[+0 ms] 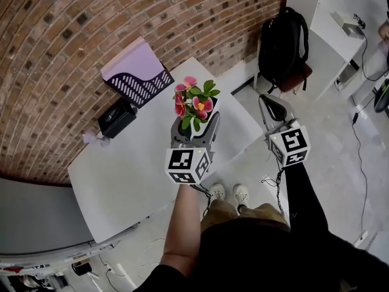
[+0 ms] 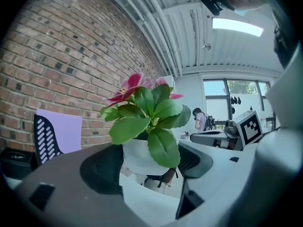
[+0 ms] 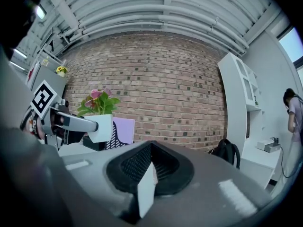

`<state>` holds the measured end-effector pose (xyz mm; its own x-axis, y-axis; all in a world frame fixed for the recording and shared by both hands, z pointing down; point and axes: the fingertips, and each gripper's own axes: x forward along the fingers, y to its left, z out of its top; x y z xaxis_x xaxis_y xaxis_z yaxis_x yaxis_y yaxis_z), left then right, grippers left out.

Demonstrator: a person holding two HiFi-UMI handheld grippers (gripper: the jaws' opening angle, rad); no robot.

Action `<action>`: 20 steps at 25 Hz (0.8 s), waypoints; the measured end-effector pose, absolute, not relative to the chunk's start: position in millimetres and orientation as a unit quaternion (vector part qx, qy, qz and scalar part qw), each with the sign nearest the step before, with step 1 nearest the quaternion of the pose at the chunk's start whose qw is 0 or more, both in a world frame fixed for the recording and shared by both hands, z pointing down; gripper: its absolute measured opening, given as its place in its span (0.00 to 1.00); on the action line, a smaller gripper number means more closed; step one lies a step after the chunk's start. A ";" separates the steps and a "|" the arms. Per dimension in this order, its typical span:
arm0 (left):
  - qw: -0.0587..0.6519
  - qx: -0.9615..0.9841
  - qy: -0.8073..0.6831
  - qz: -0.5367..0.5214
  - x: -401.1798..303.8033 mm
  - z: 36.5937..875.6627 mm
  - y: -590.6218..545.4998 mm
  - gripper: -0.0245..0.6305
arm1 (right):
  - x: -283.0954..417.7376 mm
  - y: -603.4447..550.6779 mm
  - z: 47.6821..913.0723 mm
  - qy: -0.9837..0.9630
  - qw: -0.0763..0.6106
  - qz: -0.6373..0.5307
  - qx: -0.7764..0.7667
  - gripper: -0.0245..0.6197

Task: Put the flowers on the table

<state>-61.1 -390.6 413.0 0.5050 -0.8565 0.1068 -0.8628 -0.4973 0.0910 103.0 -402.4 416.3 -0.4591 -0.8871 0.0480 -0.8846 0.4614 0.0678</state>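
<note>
The flowers (image 1: 194, 102) are pink blooms with green leaves in a small white pot (image 2: 138, 159). My left gripper (image 1: 196, 125) is shut on the pot, with a jaw on each side, and holds it upright in the air above the white table (image 1: 121, 175), near the table's right edge. The right gripper view shows the same pot (image 3: 100, 126) at left, level with the camera. My right gripper (image 1: 271, 106) hangs over the floor to the right of the table. Its jaws (image 3: 150, 148) are shut with nothing in them.
On the table's far side by the brick wall stand a purple and black file holder (image 1: 137, 72), a black box (image 1: 117, 117) and a crumpled tissue (image 1: 95, 139). A black backpack (image 1: 282, 47) leans against a white shelf unit (image 1: 328, 35). Cables lie on the floor.
</note>
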 end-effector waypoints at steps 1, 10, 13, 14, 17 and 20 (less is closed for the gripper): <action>0.067 0.868 -0.492 0.023 -58.5 418.9 -392.2 0.55 | 104.8 -403.2 419.6 -0.853 0.040 -0.013 0.521 0.04; 0.099 0.874 -0.472 0.057 -42.4 498.5 -416.2 0.55 | 128.1 -407.4 460.1 -0.840 0.067 0.026 0.539 0.04; 0.120 0.873 -0.468 0.073 -39.4 530.5 -424.1 0.55 | 133.3 -409.9 470.1 -0.835 0.071 0.033 0.545 0.04; 0.125 0.872 -0.467 0.078 -38.3 540.3 -426.2 0.55 | 135.9 -410.1 476.1 -0.833 0.075 0.037 0.547 0.04; 0.138 0.866 -0.473 0.088 -38.2 568.2 -433.2 0.55 | 141.3 -411.2 493.0 -0.830 0.088 0.048 0.549 0.04; 0.152 0.862 -0.473 0.105 -35.5 595.7 -438.7 0.55 | 147.5 -410.1 504.3 -0.827 0.096 0.055 0.551 0.04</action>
